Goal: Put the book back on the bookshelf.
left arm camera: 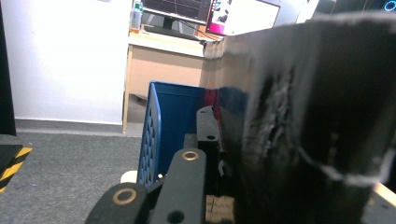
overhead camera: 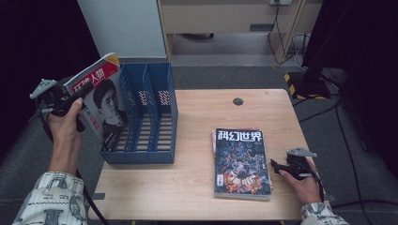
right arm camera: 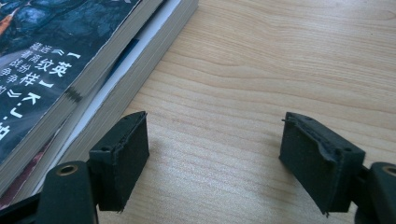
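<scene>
My left gripper (overhead camera: 75,97) is shut on a magazine (overhead camera: 101,101) with a red title and a portrait on its cover. It holds the magazine upright and tilted at the left end of the blue file rack (overhead camera: 150,117). In the left gripper view the magazine (left arm camera: 303,116) stands close against the jaw, with the rack's wall (left arm camera: 173,121) behind it. My right gripper (overhead camera: 275,165) rests open and empty on the table beside a stack of magazines (overhead camera: 241,161). In the right gripper view the stack's edge (right arm camera: 70,56) lies left of the open gripper (right arm camera: 212,149).
The wooden table (overhead camera: 197,187) has a round cable hole (overhead camera: 238,101) at the back. The rack has three compartments. Grey carpet, a white panel (overhead camera: 124,26) and a wooden desk (left arm camera: 163,60) lie beyond the table.
</scene>
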Demonstrator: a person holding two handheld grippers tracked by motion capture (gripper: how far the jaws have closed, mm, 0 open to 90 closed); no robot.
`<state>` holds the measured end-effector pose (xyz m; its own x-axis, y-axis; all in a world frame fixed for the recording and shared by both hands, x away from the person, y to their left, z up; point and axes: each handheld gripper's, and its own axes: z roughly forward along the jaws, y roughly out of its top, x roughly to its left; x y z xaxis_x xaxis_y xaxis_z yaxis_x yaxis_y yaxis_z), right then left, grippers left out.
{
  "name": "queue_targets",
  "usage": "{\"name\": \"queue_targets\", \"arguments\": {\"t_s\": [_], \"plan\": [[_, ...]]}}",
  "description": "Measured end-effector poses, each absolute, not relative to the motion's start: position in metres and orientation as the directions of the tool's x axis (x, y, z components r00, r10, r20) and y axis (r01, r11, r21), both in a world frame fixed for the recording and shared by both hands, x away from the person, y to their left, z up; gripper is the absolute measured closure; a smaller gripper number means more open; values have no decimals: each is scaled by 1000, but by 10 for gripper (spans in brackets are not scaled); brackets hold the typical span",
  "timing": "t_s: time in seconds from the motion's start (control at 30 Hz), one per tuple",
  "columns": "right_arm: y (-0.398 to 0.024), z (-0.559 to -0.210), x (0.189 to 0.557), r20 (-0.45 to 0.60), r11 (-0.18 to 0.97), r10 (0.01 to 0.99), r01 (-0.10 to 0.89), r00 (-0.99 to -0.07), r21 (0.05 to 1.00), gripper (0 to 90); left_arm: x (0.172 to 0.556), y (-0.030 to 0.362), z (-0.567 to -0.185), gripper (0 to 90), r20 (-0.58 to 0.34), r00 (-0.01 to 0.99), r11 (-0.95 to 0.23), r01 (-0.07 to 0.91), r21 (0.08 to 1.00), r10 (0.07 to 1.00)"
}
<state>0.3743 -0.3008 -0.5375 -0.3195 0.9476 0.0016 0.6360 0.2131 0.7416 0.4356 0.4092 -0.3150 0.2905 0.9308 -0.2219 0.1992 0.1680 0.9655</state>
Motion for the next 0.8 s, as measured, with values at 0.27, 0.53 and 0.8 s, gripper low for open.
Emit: {"name": "queue_targets", "arguments": {"t_s": [0.27,0.53,0.8], "plan": [[-301,-538,374,2,213,948,636,-319,742,239,437,404,-314,856,-197,284,132,235,963,938],[-301,-537,374,3,212,948,637,-319,741,239,436,405,-314,856,-208,280,147,223,964,937],[-301,-537,374,3,212,948,637,-319,741,239,435,406,-317,855,-209,280,153,209,966,937]]}}
